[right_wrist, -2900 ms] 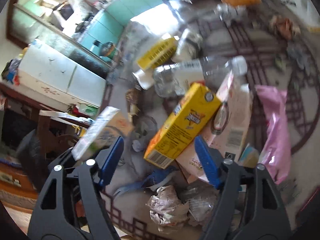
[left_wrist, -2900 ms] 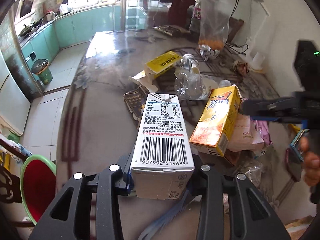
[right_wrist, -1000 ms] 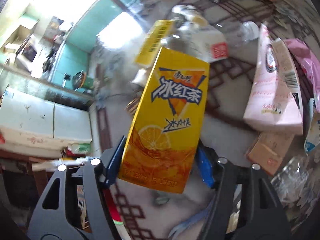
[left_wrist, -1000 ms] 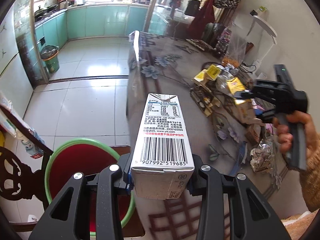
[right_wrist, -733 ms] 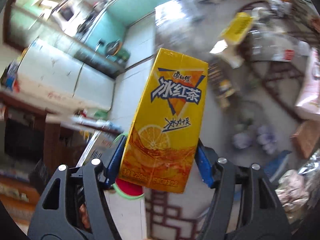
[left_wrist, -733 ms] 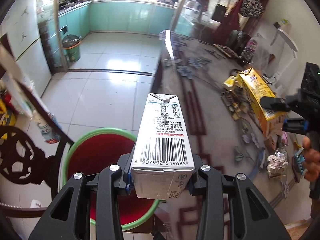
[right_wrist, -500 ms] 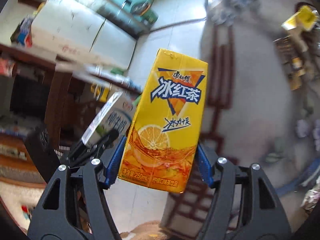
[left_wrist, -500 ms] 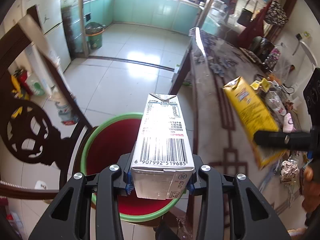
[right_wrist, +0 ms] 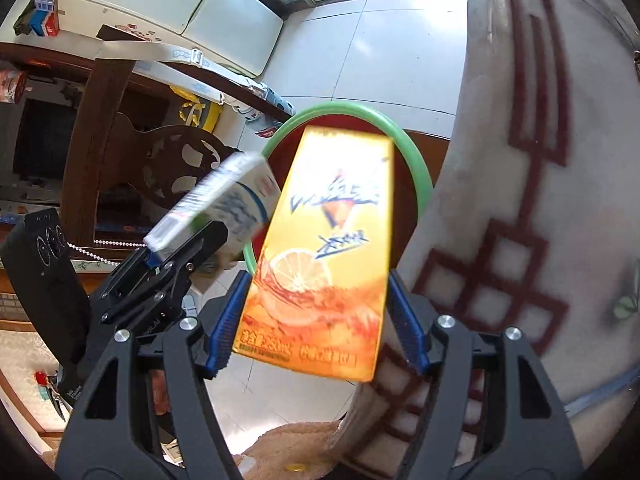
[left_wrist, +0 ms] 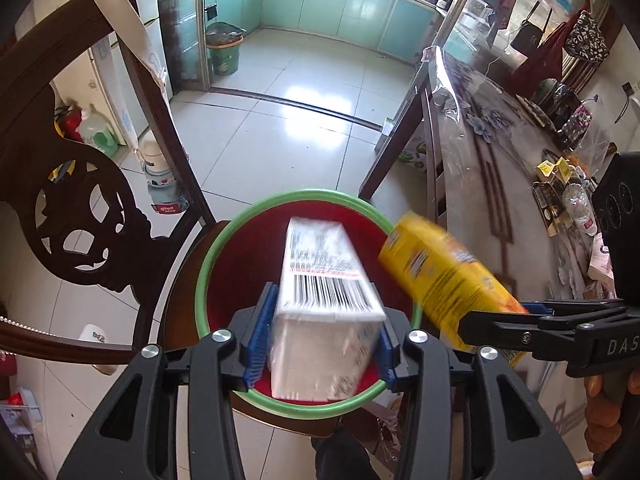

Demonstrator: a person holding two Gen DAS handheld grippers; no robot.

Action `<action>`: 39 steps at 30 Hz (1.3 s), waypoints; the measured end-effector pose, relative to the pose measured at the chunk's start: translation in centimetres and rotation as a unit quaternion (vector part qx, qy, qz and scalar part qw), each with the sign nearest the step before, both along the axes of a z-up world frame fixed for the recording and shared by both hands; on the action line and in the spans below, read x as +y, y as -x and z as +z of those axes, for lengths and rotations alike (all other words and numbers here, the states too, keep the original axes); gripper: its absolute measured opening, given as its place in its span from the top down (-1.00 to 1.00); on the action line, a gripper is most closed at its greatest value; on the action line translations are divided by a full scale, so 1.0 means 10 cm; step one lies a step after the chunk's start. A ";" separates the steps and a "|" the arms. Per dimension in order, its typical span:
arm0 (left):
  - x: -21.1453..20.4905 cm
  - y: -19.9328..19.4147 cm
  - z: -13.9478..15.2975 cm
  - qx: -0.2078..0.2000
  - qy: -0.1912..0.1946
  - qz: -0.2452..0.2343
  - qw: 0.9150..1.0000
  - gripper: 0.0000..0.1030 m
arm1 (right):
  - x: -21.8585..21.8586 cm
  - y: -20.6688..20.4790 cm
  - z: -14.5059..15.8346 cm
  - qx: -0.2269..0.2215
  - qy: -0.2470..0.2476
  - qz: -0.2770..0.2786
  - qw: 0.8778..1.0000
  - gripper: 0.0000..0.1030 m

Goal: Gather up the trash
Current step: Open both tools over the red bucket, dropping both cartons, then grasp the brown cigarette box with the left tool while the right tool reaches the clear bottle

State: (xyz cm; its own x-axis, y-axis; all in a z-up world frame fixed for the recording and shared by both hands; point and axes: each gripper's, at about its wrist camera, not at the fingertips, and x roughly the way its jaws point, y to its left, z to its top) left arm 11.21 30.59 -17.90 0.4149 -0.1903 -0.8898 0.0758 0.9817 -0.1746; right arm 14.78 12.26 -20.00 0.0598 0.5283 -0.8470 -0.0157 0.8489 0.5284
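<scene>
With both pairs of jaws opening and cartons loose between them, we let the white carton [left_wrist: 326, 304] and the yellow carton [right_wrist: 324, 256] drop squarely inside the basin [left_wrist: 208, 264], low in the frame, and keep the left gripper [left_wrist: 320, 344] and right gripper [right_wrist: 316, 328] over its rim.

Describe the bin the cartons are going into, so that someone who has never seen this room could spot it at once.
Find the dark carved chair beside the long table. On its seat sits the bin, round and red inside. Its bright green rim sets it apart from the green lidded bin far off on the kitchen floor.
</scene>
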 end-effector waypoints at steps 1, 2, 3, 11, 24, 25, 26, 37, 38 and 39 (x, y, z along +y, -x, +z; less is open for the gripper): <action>-0.01 0.00 0.00 -0.001 0.000 -0.002 1.000 0.13 | -0.06 0.02 0.01 0.000 0.001 -0.004 1.000 -0.36; -0.02 -0.01 0.01 -0.002 -0.001 -0.003 1.000 0.07 | -0.13 0.04 0.02 -0.001 0.000 -0.009 1.000 -0.44; -0.03 -0.01 0.01 -0.003 -0.001 -0.005 1.000 0.04 | -0.17 0.05 0.05 -0.003 -0.001 -0.014 1.000 -0.45; -0.27 -0.03 0.19 -0.025 0.005 -0.041 0.999 0.01 | -0.51 0.15 0.29 -0.036 0.001 -0.050 0.998 -0.45; -1.16 -0.02 0.42 -0.047 0.022 -0.130 0.990 0.01 | -1.99 0.46 0.81 -0.147 0.160 -0.130 0.967 -0.45; -1.23 -0.01 0.43 -0.047 0.023 -0.133 0.990 0.01 | -2.16 0.47 0.84 -0.156 0.192 -0.122 0.961 -0.45; -1.34 0.00 0.44 -0.046 0.026 -0.137 0.989 0.01 | -2.34 0.47 0.87 -0.163 0.222 -0.110 0.955 -0.45; -2.38 0.15 0.35 -0.011 0.040 -0.125 0.991 -0.04 | -3.73 -0.09 0.65 -0.192 0.364 0.075 0.908 -0.45; -2.48 0.15 0.34 -0.007 0.045 -0.122 0.991 -0.04 | -3.75 -0.15 0.60 -0.196 0.365 0.102 0.905 -0.45; -2.58 0.16 0.34 -0.005 0.050 -0.120 0.992 -0.04 | -3.76 -0.18 0.57 -0.199 0.364 0.119 0.902 -0.45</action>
State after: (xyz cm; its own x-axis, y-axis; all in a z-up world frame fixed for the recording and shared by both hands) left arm 9.66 4.81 -14.53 0.3548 -0.3709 -0.8582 0.3076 0.9132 -0.2674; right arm 16.55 -25.33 -14.34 0.3940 -0.1223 -0.9109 -0.3079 0.9163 -0.2562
